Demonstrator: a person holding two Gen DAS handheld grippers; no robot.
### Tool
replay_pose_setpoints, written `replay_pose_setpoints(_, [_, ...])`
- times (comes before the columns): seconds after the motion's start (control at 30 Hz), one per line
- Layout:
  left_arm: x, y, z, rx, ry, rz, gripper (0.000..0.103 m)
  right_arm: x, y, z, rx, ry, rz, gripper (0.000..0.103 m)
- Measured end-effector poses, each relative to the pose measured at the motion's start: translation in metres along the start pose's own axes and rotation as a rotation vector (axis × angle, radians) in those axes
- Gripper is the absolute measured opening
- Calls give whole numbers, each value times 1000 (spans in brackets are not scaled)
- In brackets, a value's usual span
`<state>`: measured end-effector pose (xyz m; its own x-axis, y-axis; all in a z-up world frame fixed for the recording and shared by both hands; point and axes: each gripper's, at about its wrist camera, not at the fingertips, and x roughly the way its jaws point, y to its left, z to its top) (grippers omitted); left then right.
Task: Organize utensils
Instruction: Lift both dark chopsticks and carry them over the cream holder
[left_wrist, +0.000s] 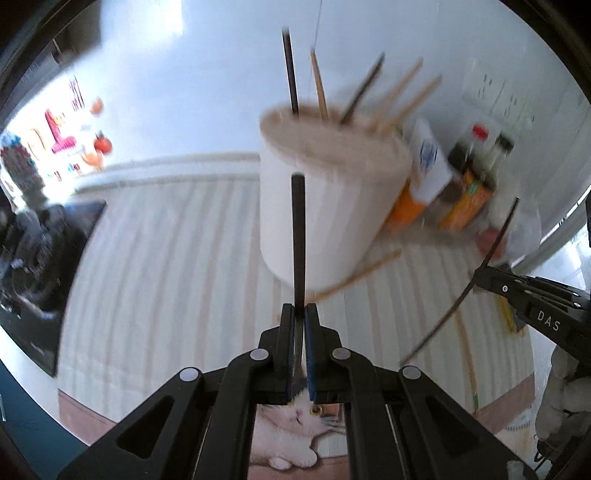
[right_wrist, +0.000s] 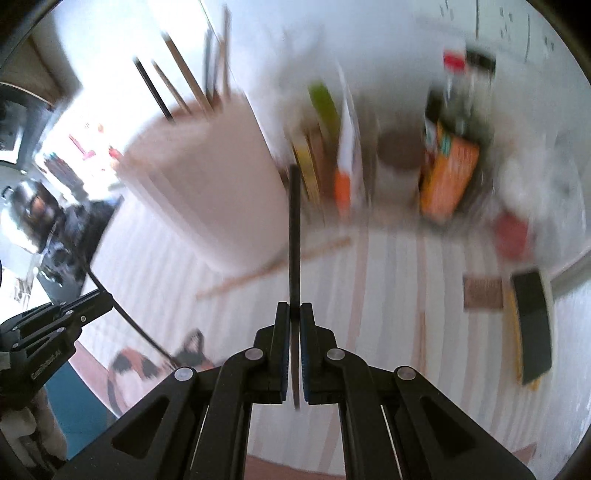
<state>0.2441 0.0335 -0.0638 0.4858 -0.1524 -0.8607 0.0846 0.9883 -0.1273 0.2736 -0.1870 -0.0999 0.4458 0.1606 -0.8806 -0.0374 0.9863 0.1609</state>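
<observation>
Each gripper holds one black chopstick above the striped tablecloth. My left gripper (left_wrist: 299, 310) is shut on a black chopstick (left_wrist: 298, 229) that points up in front of the white utensil holder (left_wrist: 321, 206). My right gripper (right_wrist: 294, 308) is shut on a second black chopstick (right_wrist: 294, 229). The holder (right_wrist: 207, 192) carries several black and wooden chopsticks (left_wrist: 319, 86). One wooden chopstick (left_wrist: 364, 272) lies on the cloth by the holder's base, also in the right wrist view as a wooden chopstick (right_wrist: 273, 267). The right gripper (left_wrist: 480, 278) shows at the right edge of the left wrist view, the left gripper (right_wrist: 105, 295) at the left of the right wrist view.
Sauce bottles and orange packets (left_wrist: 461, 177) stand against the wall behind the holder. A brown cup (right_wrist: 400, 166) sits among them. A black-and-yellow flat item (right_wrist: 532, 325) and a small brown pad (right_wrist: 484, 295) lie at the right. The cloth's near border (left_wrist: 295, 417) has cat pictures.
</observation>
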Motion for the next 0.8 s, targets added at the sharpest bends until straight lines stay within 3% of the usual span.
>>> replay_pose_setpoints(0.23, [-37,20,23,-25,-119,10,2,-43,21,38,-38,-165,12,5])
replay_pose_setpoints(0.8, [-114,26,82,-59,-277,-29,2,-129,72,95,-104,-310,125,5])
